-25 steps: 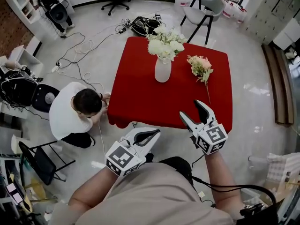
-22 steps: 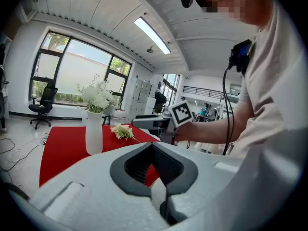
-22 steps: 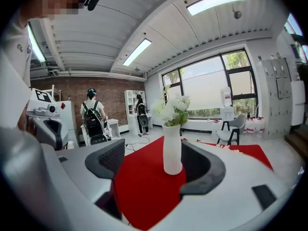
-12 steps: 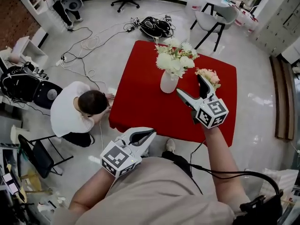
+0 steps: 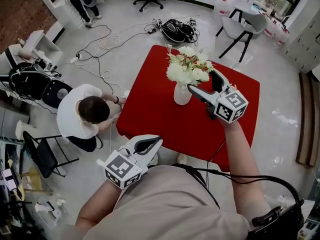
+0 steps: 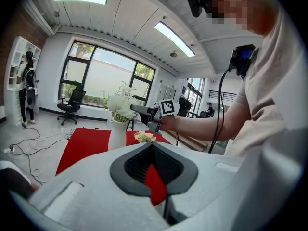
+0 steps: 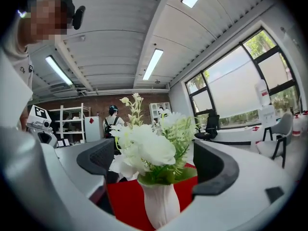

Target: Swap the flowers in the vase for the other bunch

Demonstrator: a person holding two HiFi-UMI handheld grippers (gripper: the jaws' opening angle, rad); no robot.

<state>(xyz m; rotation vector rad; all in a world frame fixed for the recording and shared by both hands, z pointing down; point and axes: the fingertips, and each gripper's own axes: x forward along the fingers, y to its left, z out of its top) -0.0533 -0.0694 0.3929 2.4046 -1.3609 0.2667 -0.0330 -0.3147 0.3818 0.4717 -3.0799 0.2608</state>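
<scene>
Table (image 5: 155,109) stands mid-floor. Vase (image 5: 182,94) stands on it toward the far side, w/ flowers (image 5: 187,66) in it. 2nd bunch (image 6: 144,137) lies on table just right of vase. R gripper (image 5: 204,81) is over table right of vase; its jaws, just been opening, have flowers betw. them. L gripper (image 5: 150,144) is short of table's near edge. Person (image 5: 82,116) crouches on floor at table's left. Chair (image 5: 240,24) and bag (image 5: 177,30) are behind table.

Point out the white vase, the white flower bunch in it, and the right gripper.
White vase (image 5: 182,95), head view, its body.
White flower bunch (image 5: 187,68), head view, the blooms.
Right gripper (image 5: 203,81), head view, between its fingertips.
</scene>
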